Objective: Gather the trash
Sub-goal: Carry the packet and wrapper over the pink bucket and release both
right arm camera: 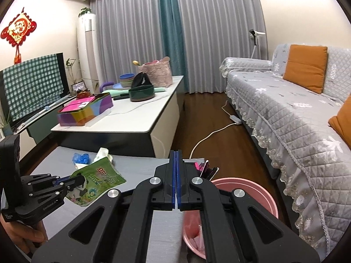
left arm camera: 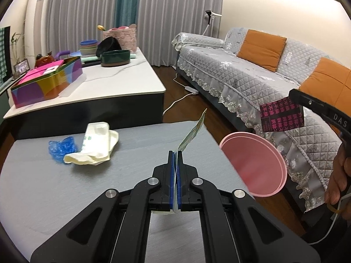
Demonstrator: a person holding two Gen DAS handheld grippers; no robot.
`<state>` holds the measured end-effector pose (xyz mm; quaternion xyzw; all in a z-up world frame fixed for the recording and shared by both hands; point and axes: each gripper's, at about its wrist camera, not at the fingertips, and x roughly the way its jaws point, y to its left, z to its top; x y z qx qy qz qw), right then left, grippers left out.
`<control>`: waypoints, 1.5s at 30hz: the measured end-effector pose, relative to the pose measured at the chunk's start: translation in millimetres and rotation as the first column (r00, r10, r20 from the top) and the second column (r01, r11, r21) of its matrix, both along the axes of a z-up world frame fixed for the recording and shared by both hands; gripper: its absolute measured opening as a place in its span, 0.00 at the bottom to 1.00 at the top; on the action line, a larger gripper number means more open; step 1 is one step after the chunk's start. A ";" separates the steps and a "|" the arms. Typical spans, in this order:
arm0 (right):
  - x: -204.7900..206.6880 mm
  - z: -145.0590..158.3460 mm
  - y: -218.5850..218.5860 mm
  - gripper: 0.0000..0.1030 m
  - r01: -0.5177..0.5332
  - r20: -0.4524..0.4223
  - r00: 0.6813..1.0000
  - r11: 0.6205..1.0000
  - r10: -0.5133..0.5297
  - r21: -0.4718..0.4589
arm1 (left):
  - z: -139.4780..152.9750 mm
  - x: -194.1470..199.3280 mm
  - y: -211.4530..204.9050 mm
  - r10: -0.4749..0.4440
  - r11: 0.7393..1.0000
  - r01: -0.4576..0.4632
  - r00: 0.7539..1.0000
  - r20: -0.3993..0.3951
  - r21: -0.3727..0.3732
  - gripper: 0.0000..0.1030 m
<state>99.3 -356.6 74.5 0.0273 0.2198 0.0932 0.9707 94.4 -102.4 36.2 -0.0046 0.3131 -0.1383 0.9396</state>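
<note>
Grippers both carry trash: left hand-held gripper (left arm camera: 175, 153) pinches a green wrapper (right arm camera: 98, 180); right hand-held gripper (right arm camera: 176, 153) pinches a dark wrapper (left arm camera: 282, 117). Next, likely release each over the pink bin (right arm camera: 263, 195).

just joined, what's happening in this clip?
Trash pickup from a grey table into a pink bin beside it. The left gripper is shut on a green wrapper, held above the table. The right gripper is shut on a dark wrapper with pink print, held over the bin. A blue plastic scrap and a cream bag lie on the table, not yet collected.
</note>
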 end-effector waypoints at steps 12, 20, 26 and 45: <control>3.3 0.8 -38.1 0.01 0.087 -0.002 0.996 0.996 -0.087 0.026 | 21.1 23.6 -49.8 -0.080 0.996 0.080 0.997 0.009 -0.032 0.02; 10.8 -7.0 -66.3 0.01 0.156 -0.027 0.988 0.986 -0.155 0.050 | 17.4 40.5 -89.4 -0.136 0.990 0.136 0.991 0.004 -0.036 0.02; 18.5 -17.5 -82.3 0.01 0.187 -0.055 0.982 0.981 -0.183 0.061 | 8.2 54.2 -111.9 -0.163 0.986 0.162 0.987 -0.016 -0.041 0.02; 40.5 -44.7 -98.4 0.01 0.221 -0.122 0.969 0.975 -0.215 0.036 | -21.5 90.8 -163.1 -0.235 0.971 0.231 0.969 -0.078 -0.060 0.02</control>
